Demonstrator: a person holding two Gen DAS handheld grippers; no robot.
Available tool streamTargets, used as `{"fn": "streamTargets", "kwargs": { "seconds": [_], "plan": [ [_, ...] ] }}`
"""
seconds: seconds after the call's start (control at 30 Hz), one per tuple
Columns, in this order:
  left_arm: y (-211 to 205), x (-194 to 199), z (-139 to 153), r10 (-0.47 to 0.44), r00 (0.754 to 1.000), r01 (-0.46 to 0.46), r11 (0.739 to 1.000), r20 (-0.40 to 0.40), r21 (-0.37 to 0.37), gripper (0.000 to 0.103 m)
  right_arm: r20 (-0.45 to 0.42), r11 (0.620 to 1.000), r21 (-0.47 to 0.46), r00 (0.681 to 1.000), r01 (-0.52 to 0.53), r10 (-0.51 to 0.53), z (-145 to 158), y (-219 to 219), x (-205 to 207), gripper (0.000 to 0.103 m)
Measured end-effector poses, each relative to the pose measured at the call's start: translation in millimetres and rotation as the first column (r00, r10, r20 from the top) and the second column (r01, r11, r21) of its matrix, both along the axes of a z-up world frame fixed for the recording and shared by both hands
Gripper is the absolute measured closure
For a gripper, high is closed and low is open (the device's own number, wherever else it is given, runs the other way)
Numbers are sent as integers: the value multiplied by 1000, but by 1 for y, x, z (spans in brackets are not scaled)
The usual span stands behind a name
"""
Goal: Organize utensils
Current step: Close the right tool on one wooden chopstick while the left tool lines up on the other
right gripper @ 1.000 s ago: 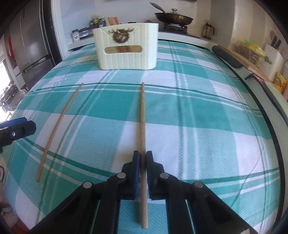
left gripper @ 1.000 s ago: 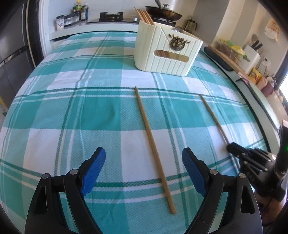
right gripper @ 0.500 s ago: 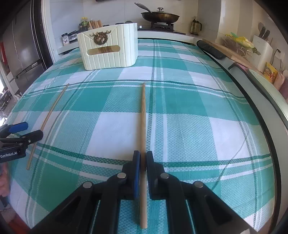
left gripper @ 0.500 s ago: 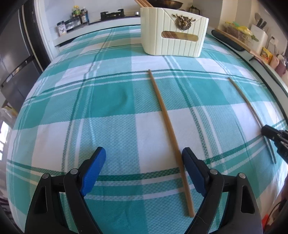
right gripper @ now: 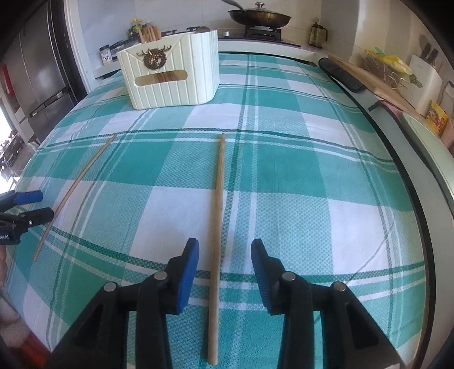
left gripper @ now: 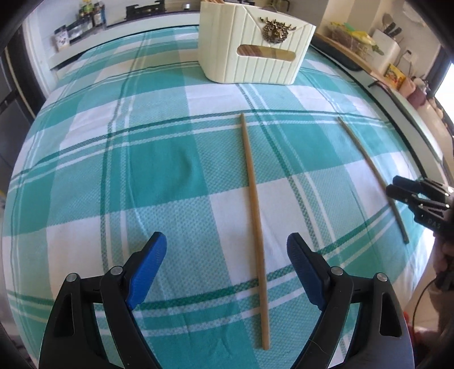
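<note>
Two wooden chopsticks lie on the teal plaid tablecloth (left gripper: 159, 176). One chopstick (left gripper: 254, 215) lies on the cloth between the wide-apart blue fingers of my left gripper (left gripper: 225, 244), nearer the right finger and untouched. The other chopstick (right gripper: 217, 215) lies between the fingers of my right gripper (right gripper: 225, 247), whose jaws are opening, with both pads clear of it. A cream utensil box (right gripper: 170, 79) with chopsticks standing in it sits at the far side. Each gripper appears at the edge of the other's view: the right gripper (left gripper: 397, 190) and the left gripper (right gripper: 39, 204).
Behind the table is a stove with a dark pan (right gripper: 259, 17) and spice jars (left gripper: 90, 14). A counter with a knife block (right gripper: 425, 76) runs along the right. A steel fridge (right gripper: 37, 79) stands on the left. The table's right edge (right gripper: 425, 227) is close.
My right gripper's jaws were shut on the chopstick and have now parted, leaving it on the cloth. My left gripper shifted a little and stays wide open.
</note>
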State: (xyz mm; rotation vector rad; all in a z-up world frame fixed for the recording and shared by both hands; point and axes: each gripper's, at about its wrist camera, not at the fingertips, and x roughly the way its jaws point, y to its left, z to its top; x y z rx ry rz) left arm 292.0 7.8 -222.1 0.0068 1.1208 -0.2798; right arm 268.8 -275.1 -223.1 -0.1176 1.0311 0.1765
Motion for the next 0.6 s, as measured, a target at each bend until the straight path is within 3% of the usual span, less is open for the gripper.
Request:
{"fn": "streamTargets", "kwargs": {
  "seconds": [0.27, 0.5, 0.6],
  "plan": [
    [-17, 51, -5, -69, 997, 71, 995, -38, 75, 20, -140, 993, -43, 985, -107, 100, -4, 9, 40, 64],
    [-32, 78, -12, -72, 996, 78, 988, -49, 135, 24, -166, 990, -54, 979, -129, 119, -8, 19, 73, 64],
    [-38, 80, -12, -91, 995, 95, 986, -41, 134, 34, -151, 992, -45, 982, -121, 113, -8, 25, 91, 64]
  ]
}}
